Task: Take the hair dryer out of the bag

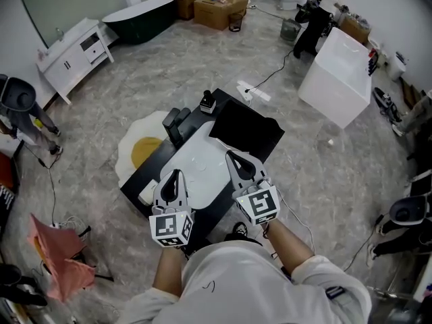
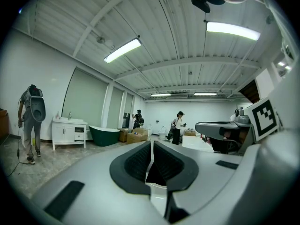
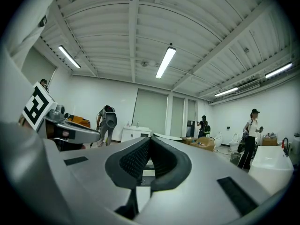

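A flat black bag (image 1: 246, 128) lies on the far right part of a low black table (image 1: 145, 177). It looks closed, and no hair dryer shows outside it for certain. Dark blocky objects (image 1: 177, 122) sit at the table's far left corner; I cannot tell what they are. A white sheet (image 1: 202, 164) covers the table's middle. My left gripper (image 1: 174, 175) hovers shut and empty over the sheet's near left part, its pads (image 2: 140, 161) pressed together. My right gripper (image 1: 233, 157) is shut and empty too, just short of the bag's near edge, pads (image 3: 136, 158) meeting.
An egg-shaped rug (image 1: 138, 150) lies left of the table. A power strip (image 1: 251, 92) with a cable is on the floor beyond it. Further off stand a white cabinet (image 1: 73, 52), a dark green tub (image 1: 140, 17), cardboard boxes (image 1: 216, 5), a white block (image 1: 337, 76) and several people.
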